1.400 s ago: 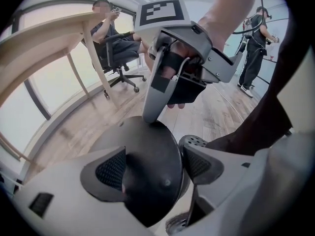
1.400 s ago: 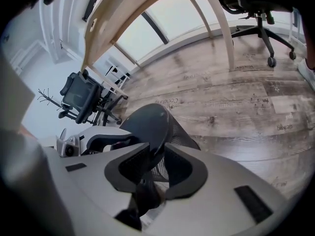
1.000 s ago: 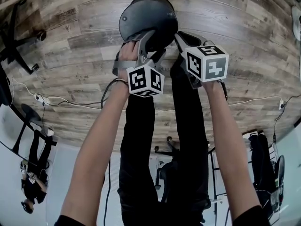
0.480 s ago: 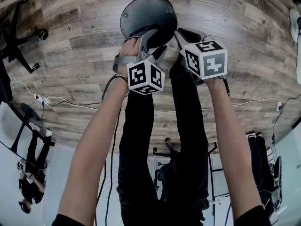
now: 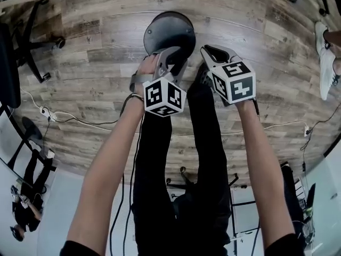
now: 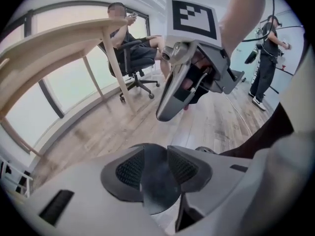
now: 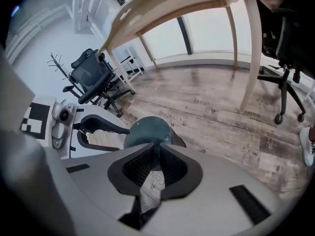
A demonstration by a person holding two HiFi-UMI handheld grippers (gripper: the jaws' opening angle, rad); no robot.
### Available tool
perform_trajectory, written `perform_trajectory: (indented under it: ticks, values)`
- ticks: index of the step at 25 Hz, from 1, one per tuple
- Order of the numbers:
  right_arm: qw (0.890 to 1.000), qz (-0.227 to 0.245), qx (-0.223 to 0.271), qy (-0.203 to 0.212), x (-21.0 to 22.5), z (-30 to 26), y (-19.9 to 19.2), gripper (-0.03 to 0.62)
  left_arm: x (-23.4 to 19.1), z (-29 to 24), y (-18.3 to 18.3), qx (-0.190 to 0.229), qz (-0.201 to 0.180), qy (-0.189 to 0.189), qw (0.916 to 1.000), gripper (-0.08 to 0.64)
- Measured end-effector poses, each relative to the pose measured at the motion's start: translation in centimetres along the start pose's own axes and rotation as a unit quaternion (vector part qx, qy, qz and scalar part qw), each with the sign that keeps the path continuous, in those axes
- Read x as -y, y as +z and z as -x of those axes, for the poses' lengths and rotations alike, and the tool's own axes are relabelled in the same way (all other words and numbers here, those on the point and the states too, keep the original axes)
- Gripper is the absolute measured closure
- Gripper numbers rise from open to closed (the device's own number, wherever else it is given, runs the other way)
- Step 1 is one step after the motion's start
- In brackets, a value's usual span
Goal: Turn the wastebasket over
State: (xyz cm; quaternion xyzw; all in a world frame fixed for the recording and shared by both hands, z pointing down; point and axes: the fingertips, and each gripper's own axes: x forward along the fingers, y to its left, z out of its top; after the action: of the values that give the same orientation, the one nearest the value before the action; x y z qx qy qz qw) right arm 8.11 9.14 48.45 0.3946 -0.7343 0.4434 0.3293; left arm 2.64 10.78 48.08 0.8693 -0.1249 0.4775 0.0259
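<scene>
The dark grey wastebasket (image 5: 169, 33) stands bottom-up on the wooden floor, its round flat base facing me. My left gripper (image 5: 173, 55) hovers above its near edge, apart from it. Its jaws are closing with nothing between the pads. The left gripper view shows the wastebasket (image 6: 160, 191) only through the gap of the left gripper (image 6: 156, 168). My right gripper (image 5: 210, 52) hangs to the basket's right, shut and empty. In the right gripper view the wastebasket (image 7: 147, 131) lies beyond the right gripper (image 7: 156, 163).
A wooden table (image 7: 187, 4) stands close by, with office chairs (image 7: 93, 80) around it. A cable (image 5: 80, 119) runs across the floor. A seated person (image 6: 130, 38) and a standing person (image 6: 268, 58) are in the room. A shoe (image 5: 326, 52) is at the right.
Both grippers have lifted up and away from the wastebasket, which stays bottom-up on the floor and looks smaller. The left jaws have narrowed.
</scene>
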Motion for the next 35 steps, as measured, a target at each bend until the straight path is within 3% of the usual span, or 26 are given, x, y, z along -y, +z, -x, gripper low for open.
perform_trajectory:
  ticks: [13, 19, 23, 27, 35]
  values:
    - [0.995, 0.092, 0.027, 0.008, -4.6, 10.5, 7.1, 0.538, -3.9, 11.4, 8.0, 0.016, 0.058, 0.069, 0.9958, 0.486]
    - [0.993, 0.114, 0.034, 0.000, -7.9, 17.3, 9.3, 0.546, -5.1, 18.7, 12.4, 0.036, 0.110, 0.104, 0.9878, 0.522]
    - [0.992, 0.108, 0.061, -0.011, -10.3, 22.4, 13.1, 0.551, -7.6, 24.1, 15.5, 0.068, 0.133, 0.130, 0.9801, 0.535]
    - [0.989, 0.115, 0.093, -0.021, -12.2, 26.2, 16.0, 0.552, -8.9, 28.5, 16.9, 0.087, 0.162, 0.134, 0.9737, 0.542]
    - [0.975, 0.132, 0.173, -0.051, -17.6, 34.3, 21.7, 0.558, -10.6, 37.5, 19.7, 0.138, 0.185, 0.113, 0.9664, 0.543]
